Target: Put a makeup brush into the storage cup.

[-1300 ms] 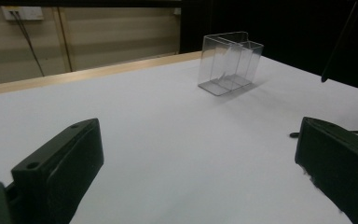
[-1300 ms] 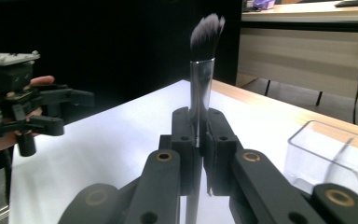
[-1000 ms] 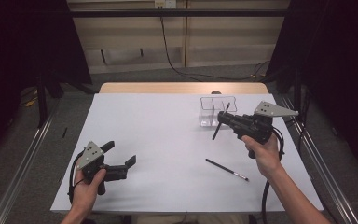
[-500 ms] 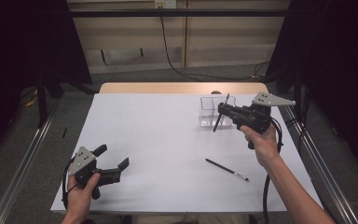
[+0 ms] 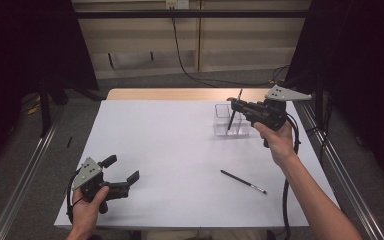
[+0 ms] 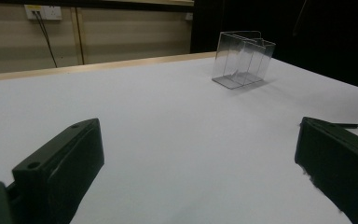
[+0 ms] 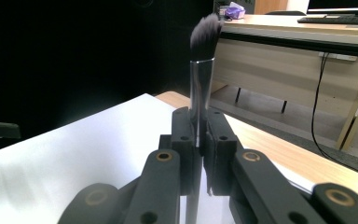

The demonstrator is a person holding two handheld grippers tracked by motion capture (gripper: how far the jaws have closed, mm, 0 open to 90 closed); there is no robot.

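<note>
My right hand-held gripper (image 5: pixel 236 106) is clenched on 1 black-handled makeup brush (image 7: pixel 201 74), bristles up, over the clear plastic divided holder (image 5: pixel 228 119) near the surface's far right corner. I judge 1 thin black brush (image 5: pixel 243 181) remains; my left hand-held gripper (image 5: pixel 122 176) is released.

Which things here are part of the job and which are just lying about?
In the job: makeup brush clamped in the right gripper; clear organizer beneath it; second brush lying on the table.
Lying about: wall cable; idle left gripper.
</note>
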